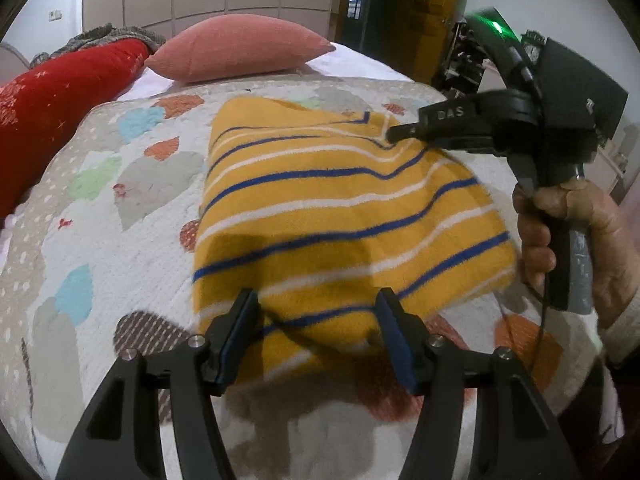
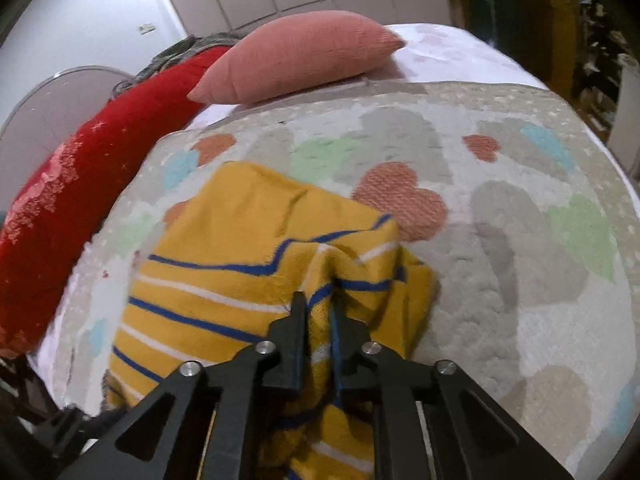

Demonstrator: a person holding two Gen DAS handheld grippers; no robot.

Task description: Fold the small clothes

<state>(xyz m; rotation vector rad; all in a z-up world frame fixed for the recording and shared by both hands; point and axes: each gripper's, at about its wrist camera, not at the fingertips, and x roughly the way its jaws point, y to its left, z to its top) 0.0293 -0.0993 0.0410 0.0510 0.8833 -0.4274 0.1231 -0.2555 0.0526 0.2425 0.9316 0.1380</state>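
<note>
With the striped top point(image 1: 344, 216) lying part-folded on the bed point(image 1: 104, 240), a far edge is pinched in the right gripper's point(image 2: 318, 308) narrowed jaws while the left gripper's point(image 1: 318, 308) stand wide over the near hem, so that edge should next be carried across.

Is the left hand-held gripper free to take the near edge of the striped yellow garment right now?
Probably yes. The left hand-held gripper stands open with the striped yellow garment between its fingers, nothing over that edge. The right hand-held gripper pinches the far corner, well clear.
</note>
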